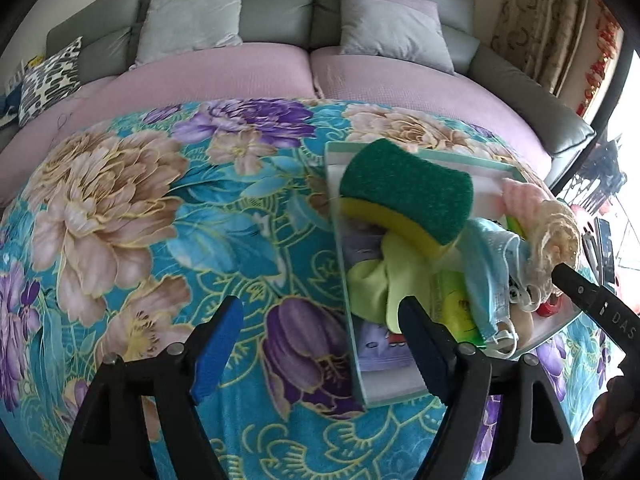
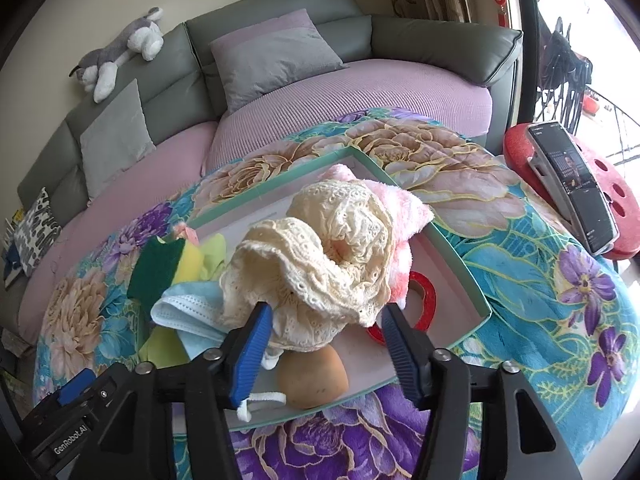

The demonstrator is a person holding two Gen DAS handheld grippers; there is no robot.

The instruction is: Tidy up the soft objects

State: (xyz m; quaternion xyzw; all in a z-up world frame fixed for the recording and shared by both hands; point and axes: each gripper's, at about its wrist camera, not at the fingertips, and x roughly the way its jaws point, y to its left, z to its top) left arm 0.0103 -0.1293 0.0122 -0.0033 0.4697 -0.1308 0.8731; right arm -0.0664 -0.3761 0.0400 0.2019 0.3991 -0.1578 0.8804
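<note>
From the left wrist, the left gripper (image 1: 320, 344) stood released and empty beside the box (image 1: 416, 152), where the sponge (image 1: 404, 188) perched tilted and could slide out. From the right wrist, the right gripper (image 2: 326, 340) stood released around the lace cloth (image 2: 320, 256), which might snag.

Our left gripper (image 1: 320, 348) is black plastic, its two fingers faced with ribbed blue pads (image 1: 218, 346) and pinned by round silver screws. Our right gripper (image 2: 326, 354) is built alike: black arms, blue ribbed pads (image 2: 250, 350), silver pivots. At eight o'clock in the right wrist view, white lettering reads "GenRobot.AI" beside a blue tab.
</note>
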